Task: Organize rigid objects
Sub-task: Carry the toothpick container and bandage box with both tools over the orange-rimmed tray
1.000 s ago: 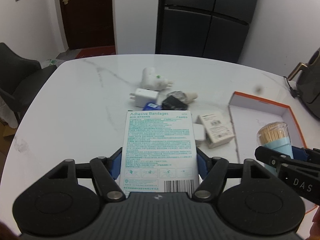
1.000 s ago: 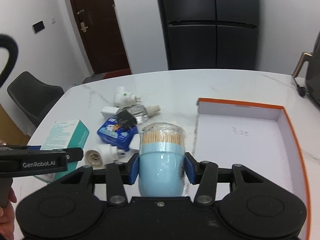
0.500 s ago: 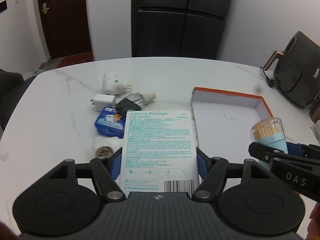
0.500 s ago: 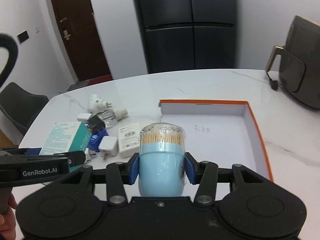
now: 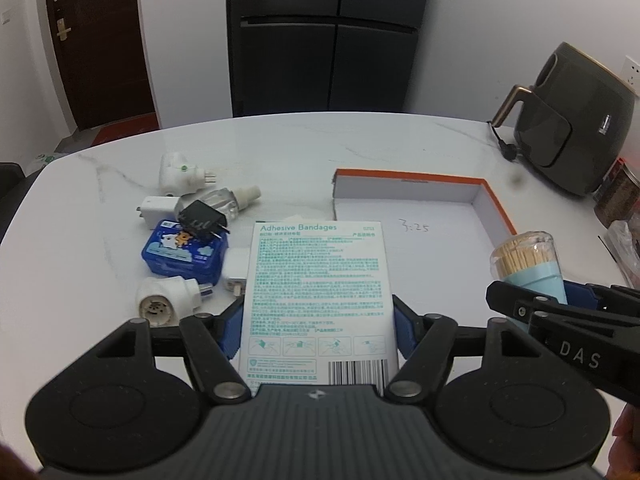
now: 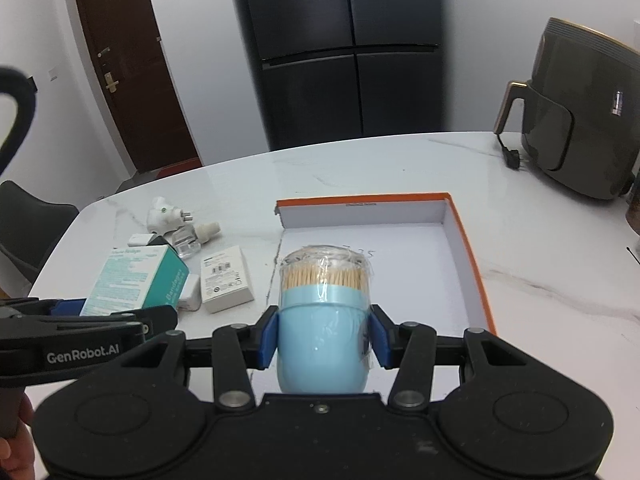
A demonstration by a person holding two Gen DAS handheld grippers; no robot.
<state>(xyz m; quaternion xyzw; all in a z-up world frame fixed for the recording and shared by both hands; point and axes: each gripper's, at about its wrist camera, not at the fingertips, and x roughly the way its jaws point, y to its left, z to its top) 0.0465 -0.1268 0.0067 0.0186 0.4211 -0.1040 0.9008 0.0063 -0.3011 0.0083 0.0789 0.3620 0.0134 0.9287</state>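
1. Left hand-held gripper [image 5: 316, 320] is pinching the adhesive bandages box [image 5: 318, 284]; right hand-held gripper [image 6: 324, 344] is clamped on the blue toothpick holder [image 6: 324, 320], both carried above the worktop [image 5: 280, 152].
2. Orange-rimmed tray [image 6: 466, 240] looks empty, so nothing's sorted yet.
3. Plug adapters [image 5: 176, 168], blue tin [image 5: 184, 252] and white box [image 6: 226, 280] are left in the pile.
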